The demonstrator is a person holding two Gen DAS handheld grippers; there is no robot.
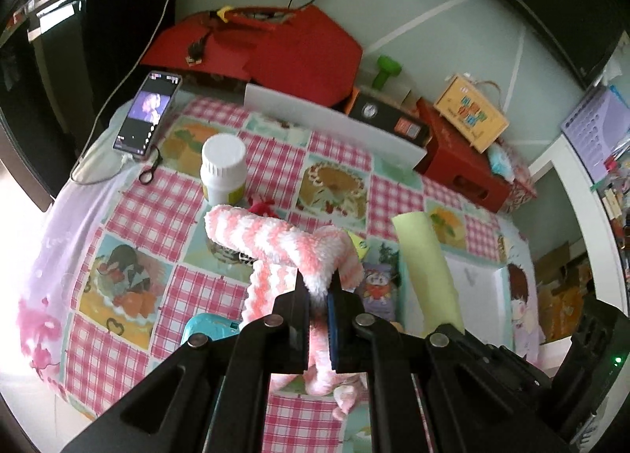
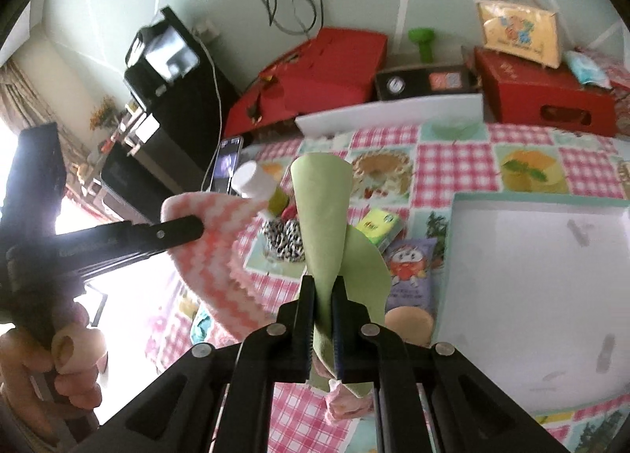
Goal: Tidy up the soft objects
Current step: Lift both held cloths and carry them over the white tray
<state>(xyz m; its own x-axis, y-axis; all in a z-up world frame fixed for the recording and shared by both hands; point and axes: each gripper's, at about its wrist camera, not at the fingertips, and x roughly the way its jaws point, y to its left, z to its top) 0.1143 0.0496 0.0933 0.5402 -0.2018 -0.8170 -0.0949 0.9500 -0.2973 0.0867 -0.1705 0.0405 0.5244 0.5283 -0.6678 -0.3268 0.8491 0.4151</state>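
left gripper [image 1: 318,297]: jaws clenched on the pink sock [image 1: 275,236]; sock lifted clear of the counter [image 1: 130,208], one end sticking up past the jaws, the rest hanging below them
right gripper [image 2: 323,297]: jaws clenched on the green cloth [image 2: 325,208]; cloth stands up from the jaws in a curl, a flap falling to the right
landmark: white bottle [image 1: 223,169], upright on the counter, checked pink cover under it
pink sock vs bottle: in front of bottle, upper end just beside its base in the left wrist view
green cloth vs bottle: well right of bottle, nearer the camera
phone [image 1: 147,116]: left and behind bottle, screen lit, cable attached
white tray [image 2: 531,295]: far right of bottle, open, empty-looking floor with faint marks
leopard item [image 2: 283,238]: just in front of bottle, on counter
green pack [image 2: 378,226]: right of bottle, between bottle and tray
red boxes [image 1: 275,43]: behind bottle, at the wall
hand [image 2: 75,354]: holds left gripper's handle, lower left in right wrist view
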